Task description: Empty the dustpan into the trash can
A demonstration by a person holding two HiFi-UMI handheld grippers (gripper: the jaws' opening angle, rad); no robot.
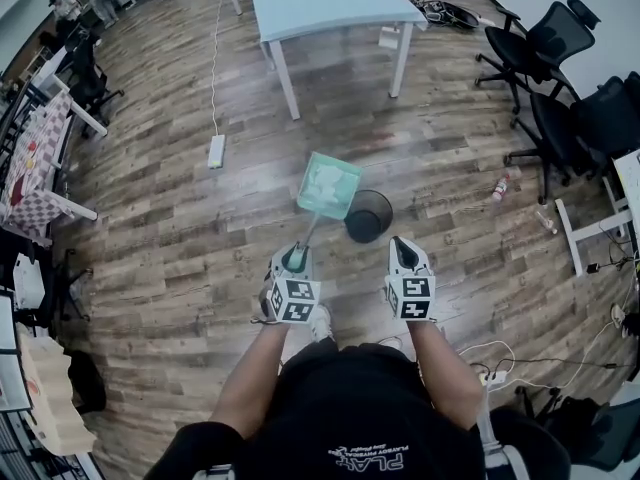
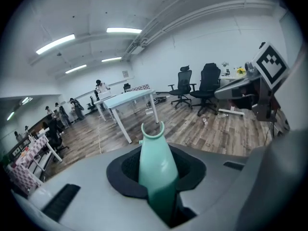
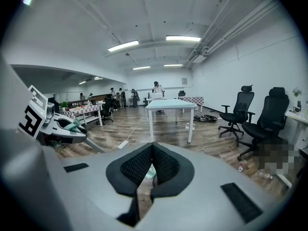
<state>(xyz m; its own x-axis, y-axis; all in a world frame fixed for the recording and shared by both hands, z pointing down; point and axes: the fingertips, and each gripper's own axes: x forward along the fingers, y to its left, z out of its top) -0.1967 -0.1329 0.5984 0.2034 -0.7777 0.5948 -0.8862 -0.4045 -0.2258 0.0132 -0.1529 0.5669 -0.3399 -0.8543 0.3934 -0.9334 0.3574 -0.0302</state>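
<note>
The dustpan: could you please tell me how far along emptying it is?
Done: left gripper shut on the dustpan handle, pan raised beside the trash can. In hand: lining the pan up with its rim. Left: tipping it out; pale debris seems to lie inside. The right gripper is shut, empty.

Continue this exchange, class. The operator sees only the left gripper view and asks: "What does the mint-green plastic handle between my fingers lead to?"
Observer: In the head view it ends in a square mint-green plastic dustpan, held off the floor.
Operator: Where is the bin?
Observer: A round black mesh trash can stands on the wooden floor, just right of and below the pan in that view.
Operator: Is the right gripper carrying anything?
Observer: No. Its own view shows the fingers together with nothing between them.
</note>
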